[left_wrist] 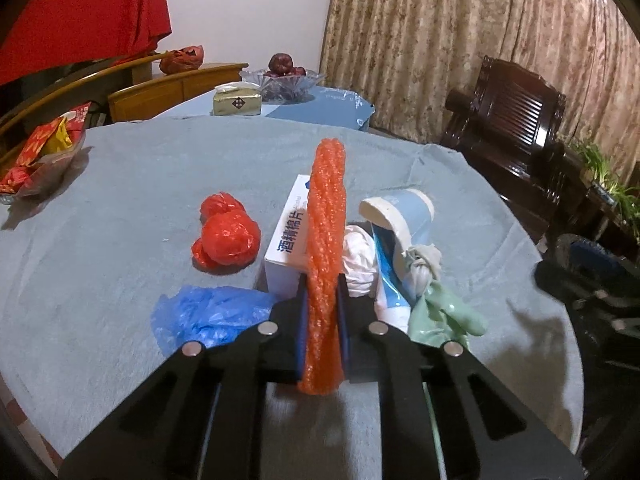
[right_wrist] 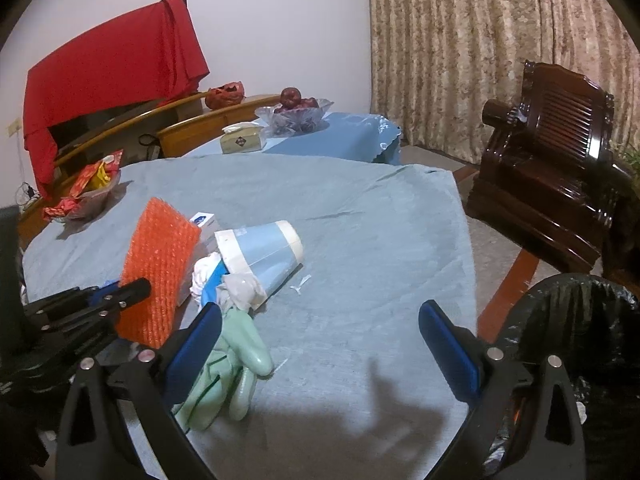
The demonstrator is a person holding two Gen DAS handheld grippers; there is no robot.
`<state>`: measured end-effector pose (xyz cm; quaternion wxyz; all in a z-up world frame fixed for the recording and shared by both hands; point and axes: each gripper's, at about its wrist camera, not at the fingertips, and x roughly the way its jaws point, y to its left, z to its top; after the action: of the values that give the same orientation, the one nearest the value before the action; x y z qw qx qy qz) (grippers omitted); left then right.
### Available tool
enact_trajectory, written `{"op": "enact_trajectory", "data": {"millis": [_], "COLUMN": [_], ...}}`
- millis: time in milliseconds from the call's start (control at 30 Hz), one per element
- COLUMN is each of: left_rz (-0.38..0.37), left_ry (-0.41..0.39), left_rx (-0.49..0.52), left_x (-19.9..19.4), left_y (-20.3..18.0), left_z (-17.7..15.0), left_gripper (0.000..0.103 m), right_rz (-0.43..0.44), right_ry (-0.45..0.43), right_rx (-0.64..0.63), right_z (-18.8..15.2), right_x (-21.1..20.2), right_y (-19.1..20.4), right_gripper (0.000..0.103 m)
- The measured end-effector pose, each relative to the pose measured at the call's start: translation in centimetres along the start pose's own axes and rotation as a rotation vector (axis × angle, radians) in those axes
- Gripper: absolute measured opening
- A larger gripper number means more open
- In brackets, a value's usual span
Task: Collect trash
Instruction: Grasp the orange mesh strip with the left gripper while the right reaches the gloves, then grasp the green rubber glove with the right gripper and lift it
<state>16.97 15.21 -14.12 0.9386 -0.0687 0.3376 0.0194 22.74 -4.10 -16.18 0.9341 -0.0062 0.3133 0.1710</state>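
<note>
The left hand-held gripper (left_wrist: 323, 304) is seen nearest to the camera, and its two blue pads are clamped on an orange bubble-wrap sheet (left_wrist: 326, 248). The sheet is held on its edge above the tabletop (left_wrist: 120, 168); its long axis runs forward along the fingers, and its far end points away from the camera, toward the white box (left_wrist: 286, 248). In the right wrist view the same sheet (right_wrist: 158, 268) is shown from its broad side, tilted, with the upper end leaning up and away.

The other trash is placed around the white box. A crumpled red plastic bag (left_wrist: 224, 236) lies just to the left of the box, and a blue plastic bag (left_wrist: 208, 316) lies in front of it, on the left. To the right of the box a white crumpled wrapper (left_wrist: 360, 256) and a pale blue paper cup (left_wrist: 404, 216) are found; the cup lies on its side. A green rubber glove (left_wrist: 440, 312) lies before the cup, nearer to the camera.

The right hand-held gripper (right_wrist: 320, 344) is held with its fingers wide apart above the tabletop, and nothing is between them. A bin with a black bag (right_wrist: 576, 312) stands beside the tabletop, to the right of this gripper.
</note>
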Motion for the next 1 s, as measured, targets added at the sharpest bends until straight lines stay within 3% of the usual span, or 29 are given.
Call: {"op": "enact_trajectory", "data": {"millis": [533,700,867,1000], "left_rz": [0.001,-0.004,-0.006,-0.007], "left_ry": [0.032,0.032,0.035,0.032], "left_rx": [-0.023,-0.029,-0.034,-0.03], "left_x": [-1.8,-1.7,-1.7,-1.9], "left_y": [2.7,2.6,2.4,2.3], "left_z": [-2.1,-2.1,-2.1,-2.2], "left_gripper": [0.012,0.012,0.012,0.012], "right_rz": [0.043,0.117,0.172,0.192], "right_ry": [0.099,0.142,0.15,0.147], "right_rx": [-0.04,-0.056,-0.088,-0.093], "right_z": [-1.9,-2.3,-2.7,-2.5], "right_x": [5.6,6.2,5.5,4.7], "right_y": [4.6,5.0,5.7,5.6], "right_gripper": [0.091,0.071,0.032,0.019]}}
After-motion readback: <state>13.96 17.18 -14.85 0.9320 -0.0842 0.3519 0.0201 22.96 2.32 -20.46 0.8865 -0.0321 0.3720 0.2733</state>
